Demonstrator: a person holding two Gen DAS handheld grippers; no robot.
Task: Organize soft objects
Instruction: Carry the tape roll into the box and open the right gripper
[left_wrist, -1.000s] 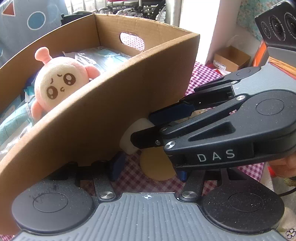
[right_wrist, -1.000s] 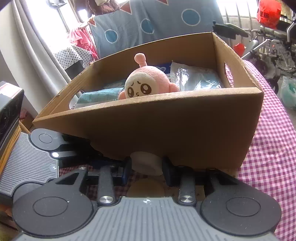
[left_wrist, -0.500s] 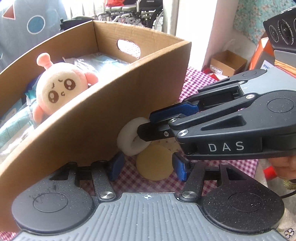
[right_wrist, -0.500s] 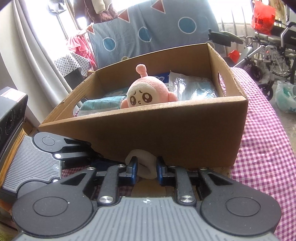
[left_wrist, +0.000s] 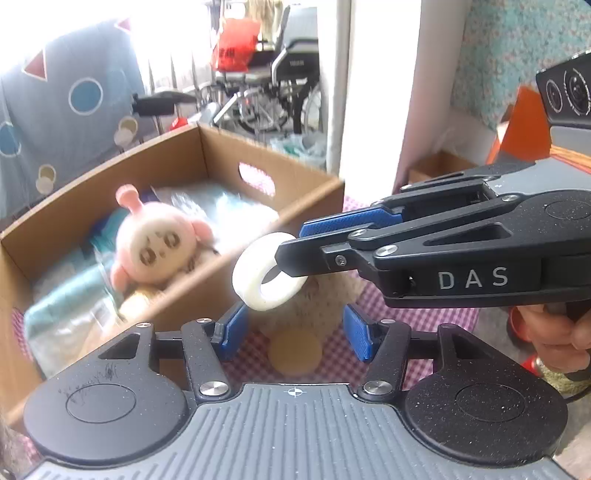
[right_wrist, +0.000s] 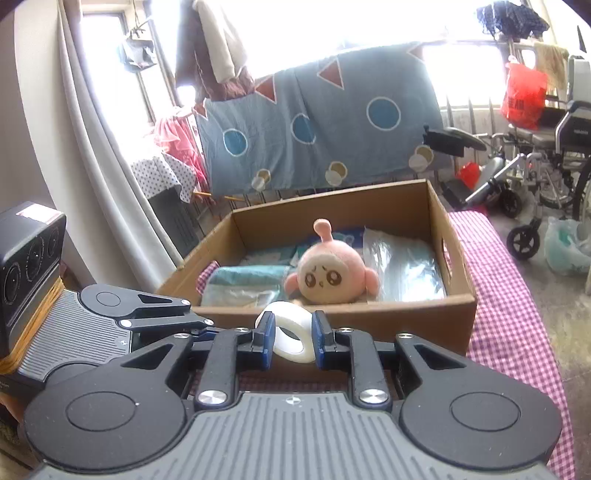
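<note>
Checked tablecloth, near edge: we've lifted the white ring, right gripper clamped on it, box next; left gripper apart.

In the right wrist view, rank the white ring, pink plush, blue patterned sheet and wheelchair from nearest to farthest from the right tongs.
1. White ring: pinched in the right tongs.
2. Pink plush: just beyond, inside the cardboard box.
3. Blue patterned sheet: hanging behind the box.
4. Wheelchair: far right; against the sheet it is too close to call.
</note>
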